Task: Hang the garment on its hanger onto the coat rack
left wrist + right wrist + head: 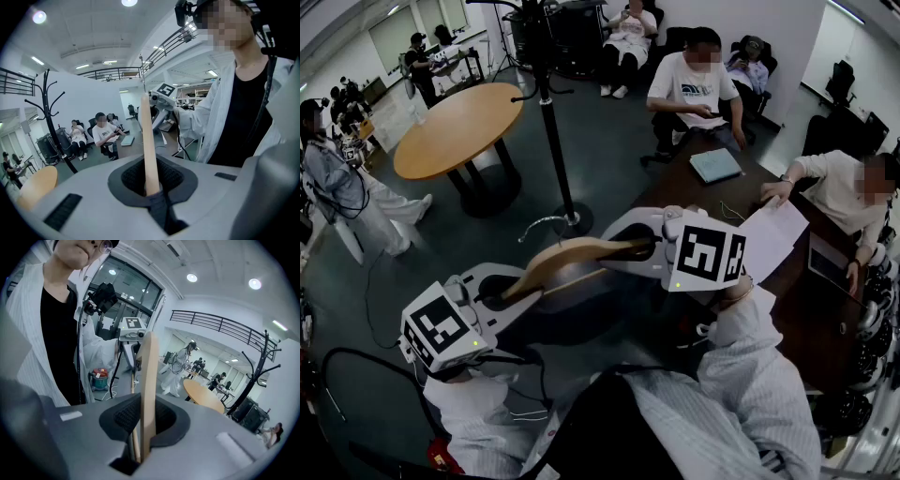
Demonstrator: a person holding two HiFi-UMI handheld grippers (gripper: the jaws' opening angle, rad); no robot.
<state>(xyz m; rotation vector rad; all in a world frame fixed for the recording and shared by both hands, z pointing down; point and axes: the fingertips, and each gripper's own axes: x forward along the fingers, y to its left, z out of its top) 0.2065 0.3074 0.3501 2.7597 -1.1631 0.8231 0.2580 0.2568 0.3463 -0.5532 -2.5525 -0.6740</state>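
Head view: the coat rack (555, 141) stands just ahead, with a round table (459, 127) to its left and open floor on the near side. The wooden hanger (581, 255) lies level near the rack's foot. The left gripper (500, 292) and right gripper (644, 246) each clamp one end. Lift both evenly, leading the metal hook (536, 225) toward a prong.

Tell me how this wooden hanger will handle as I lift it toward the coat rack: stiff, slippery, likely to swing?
Likely stiff: the hanger shows no sag between the left gripper and right gripper. Probably light, being thin wood. Its smooth finish might slide in the jaws if one end is released.
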